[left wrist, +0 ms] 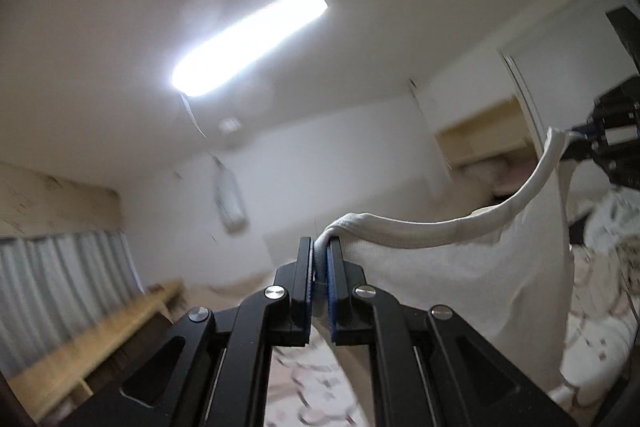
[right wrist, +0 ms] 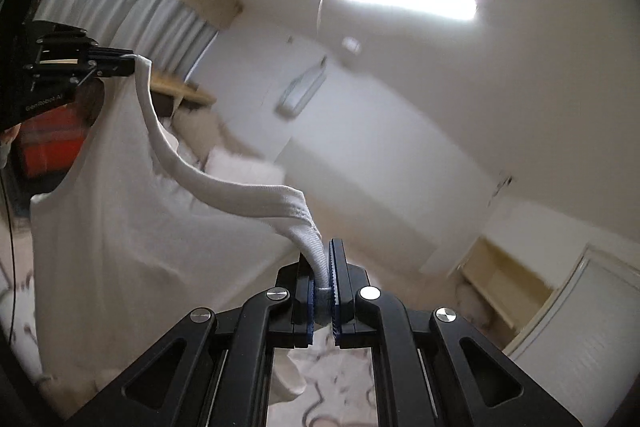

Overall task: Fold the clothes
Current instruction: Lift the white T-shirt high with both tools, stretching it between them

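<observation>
White sleeveless top [right wrist: 120,247] hangs spread in mid-air, left hand-held gripper [left wrist: 320,267] and right hand-held gripper [right wrist: 322,287] each clamped on a shoulder strap; next likely lay flat on the bed [right wrist: 340,387], hem square.

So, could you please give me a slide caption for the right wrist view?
Right hand-held gripper and left hand-held gripper hold a white top aloft by its straps.

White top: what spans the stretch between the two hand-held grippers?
Only the white top's ribbed edge, sagging between the left hand-held gripper and right hand-held gripper; both wrist views show it.
</observation>
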Demonstrator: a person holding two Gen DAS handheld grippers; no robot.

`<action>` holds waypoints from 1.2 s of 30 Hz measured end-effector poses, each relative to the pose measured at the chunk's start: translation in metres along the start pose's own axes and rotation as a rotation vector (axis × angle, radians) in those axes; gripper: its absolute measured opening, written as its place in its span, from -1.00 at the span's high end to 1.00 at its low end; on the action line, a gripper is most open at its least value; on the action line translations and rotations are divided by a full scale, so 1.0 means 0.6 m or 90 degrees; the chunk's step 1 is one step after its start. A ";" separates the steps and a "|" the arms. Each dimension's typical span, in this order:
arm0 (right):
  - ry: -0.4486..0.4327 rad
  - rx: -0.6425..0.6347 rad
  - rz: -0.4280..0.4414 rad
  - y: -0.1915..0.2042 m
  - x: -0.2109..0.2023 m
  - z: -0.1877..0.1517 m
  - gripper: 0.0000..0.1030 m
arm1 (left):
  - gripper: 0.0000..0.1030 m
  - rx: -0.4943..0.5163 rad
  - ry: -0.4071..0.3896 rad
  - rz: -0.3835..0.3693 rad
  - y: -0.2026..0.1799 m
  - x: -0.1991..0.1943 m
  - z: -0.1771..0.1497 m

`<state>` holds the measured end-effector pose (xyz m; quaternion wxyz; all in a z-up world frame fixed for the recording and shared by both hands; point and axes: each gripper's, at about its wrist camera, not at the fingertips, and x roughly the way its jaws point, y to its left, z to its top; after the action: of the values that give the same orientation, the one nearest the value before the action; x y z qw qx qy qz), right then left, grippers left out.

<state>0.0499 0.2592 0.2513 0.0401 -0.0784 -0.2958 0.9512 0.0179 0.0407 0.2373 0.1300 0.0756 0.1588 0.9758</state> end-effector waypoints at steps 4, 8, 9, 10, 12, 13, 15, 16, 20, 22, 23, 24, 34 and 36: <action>-0.053 0.001 -0.015 -0.008 -0.043 0.035 0.88 | 0.88 0.003 -0.034 0.039 0.034 -0.041 0.031; -0.084 0.004 -0.006 -0.001 -0.092 0.042 0.88 | 0.88 0.014 -0.061 0.077 0.053 -0.093 0.038; -0.097 0.005 -0.006 0.001 -0.110 0.043 0.88 | 0.88 0.016 -0.068 0.086 0.056 -0.107 0.038; -0.111 0.006 -0.006 0.003 -0.128 0.044 0.88 | 0.88 0.021 -0.079 0.097 0.054 -0.125 0.040; -0.121 0.009 0.002 0.014 -0.147 0.043 0.88 | 0.88 0.034 -0.100 0.129 0.048 -0.157 0.041; -0.116 0.005 0.005 0.024 -0.151 0.041 0.88 | 0.88 0.039 -0.092 0.133 0.045 -0.158 0.038; -0.106 -0.003 0.010 0.044 -0.157 0.037 0.88 | 0.88 0.049 -0.076 0.141 0.041 -0.158 0.031; -0.104 0.003 0.026 0.045 -0.164 0.038 0.88 | 0.88 0.048 -0.071 0.145 0.044 -0.161 0.028; -0.132 0.003 0.029 0.035 -0.207 0.052 0.88 | 0.88 0.023 -0.091 0.158 0.070 -0.205 0.035; -0.138 0.002 0.022 0.026 -0.216 0.062 0.88 | 0.88 0.022 -0.103 0.163 0.074 -0.222 0.049; -0.142 0.001 0.019 0.022 -0.220 0.067 0.88 | 0.88 0.024 -0.107 0.166 0.077 -0.227 0.056; -0.145 0.001 0.016 0.017 -0.224 0.072 0.88 | 0.87 0.026 -0.111 0.169 0.079 -0.231 0.062; 0.021 -0.019 0.112 0.098 0.002 0.017 0.88 | 0.88 0.024 0.154 0.116 0.097 0.017 -0.126; 0.066 -0.018 0.140 0.133 0.074 -0.013 0.88 | 0.88 0.025 0.226 0.099 0.088 0.091 -0.214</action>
<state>0.0050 0.2032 0.1940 -0.0500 -0.1599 -0.2964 0.9403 -0.0704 -0.0299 0.1399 0.0227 -0.0832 0.1917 0.9777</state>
